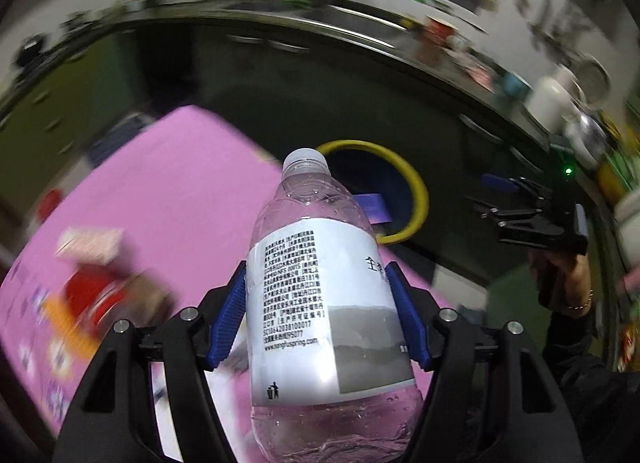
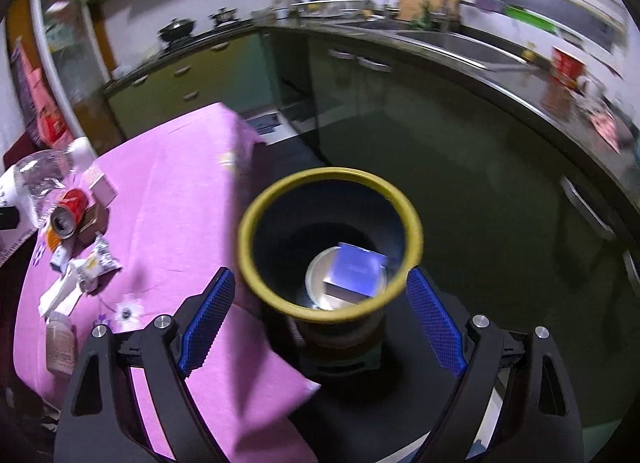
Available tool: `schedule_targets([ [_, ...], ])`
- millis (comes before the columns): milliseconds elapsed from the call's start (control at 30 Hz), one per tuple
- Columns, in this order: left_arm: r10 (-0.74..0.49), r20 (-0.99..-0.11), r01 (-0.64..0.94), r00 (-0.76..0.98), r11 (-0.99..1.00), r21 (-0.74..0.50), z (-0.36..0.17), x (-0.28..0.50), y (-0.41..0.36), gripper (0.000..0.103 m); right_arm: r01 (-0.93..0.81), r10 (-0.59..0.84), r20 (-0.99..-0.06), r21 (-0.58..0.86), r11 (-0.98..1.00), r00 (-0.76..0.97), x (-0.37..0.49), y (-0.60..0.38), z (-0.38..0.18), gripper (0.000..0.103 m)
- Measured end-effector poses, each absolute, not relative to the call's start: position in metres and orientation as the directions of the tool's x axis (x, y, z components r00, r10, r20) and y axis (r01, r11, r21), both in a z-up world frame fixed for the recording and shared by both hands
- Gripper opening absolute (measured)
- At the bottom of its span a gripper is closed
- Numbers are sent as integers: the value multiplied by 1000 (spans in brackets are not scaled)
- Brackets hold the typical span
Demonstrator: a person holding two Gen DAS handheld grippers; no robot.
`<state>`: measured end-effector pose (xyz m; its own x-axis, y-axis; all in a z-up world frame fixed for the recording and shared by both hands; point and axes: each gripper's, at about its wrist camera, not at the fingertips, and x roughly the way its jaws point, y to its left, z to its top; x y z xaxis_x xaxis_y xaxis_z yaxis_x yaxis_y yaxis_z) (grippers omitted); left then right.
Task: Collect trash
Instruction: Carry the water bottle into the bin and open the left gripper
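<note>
My left gripper [image 1: 318,303] is shut on a clear plastic water bottle [image 1: 320,303] with a white label, held above the pink tablecloth [image 1: 168,199] and pointing toward the yellow-rimmed trash bin [image 1: 416,191]. The bottle also shows at the far left of the right wrist view [image 2: 36,179]. My right gripper [image 2: 320,323] is open and empty, hovering over the bin [image 2: 256,223], which holds a blue box [image 2: 354,269]. The right gripper also shows in the left wrist view [image 1: 496,199]. A red can [image 2: 68,211], wrappers [image 2: 94,263] and small boxes lie on the table.
A small plastic bottle [image 2: 60,343] lies near the table's front edge. Dark green kitchen cabinets [image 2: 440,143] and a counter with a sink [image 2: 460,43] curve behind the bin. The bin stands on the floor beside the table's corner.
</note>
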<state>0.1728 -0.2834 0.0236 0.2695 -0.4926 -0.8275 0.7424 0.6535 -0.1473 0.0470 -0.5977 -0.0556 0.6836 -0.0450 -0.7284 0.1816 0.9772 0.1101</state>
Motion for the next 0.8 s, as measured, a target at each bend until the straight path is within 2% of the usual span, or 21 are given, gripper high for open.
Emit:
schedule_targets([
  [300, -442, -893, 804, 86, 561, -200, -44, 223, -439, 64, 265, -55, -751, 163, 950, 658, 28, -648, -79, 87],
  [567, -360, -926, 792, 110, 595, -137, -102, 264, -517, 65, 277, -51, -762, 171, 946, 645, 26, -659, -87, 87],
  [600, -351, -929, 786, 118, 605, -128, -106, 269, -521, 66, 276, -48, -764, 173, 945, 644, 27, -659, -88, 87],
  [667, -333, -933, 780, 136, 616, -107, -111, 274, -527, 76, 273, -42, -765, 177, 946, 642, 29, -658, -89, 87],
  [800, -337, -926, 772, 171, 630, -86, -106, 279, -519, 81, 258, -33, -768, 174, 950, 640, 32, -652, -89, 88],
])
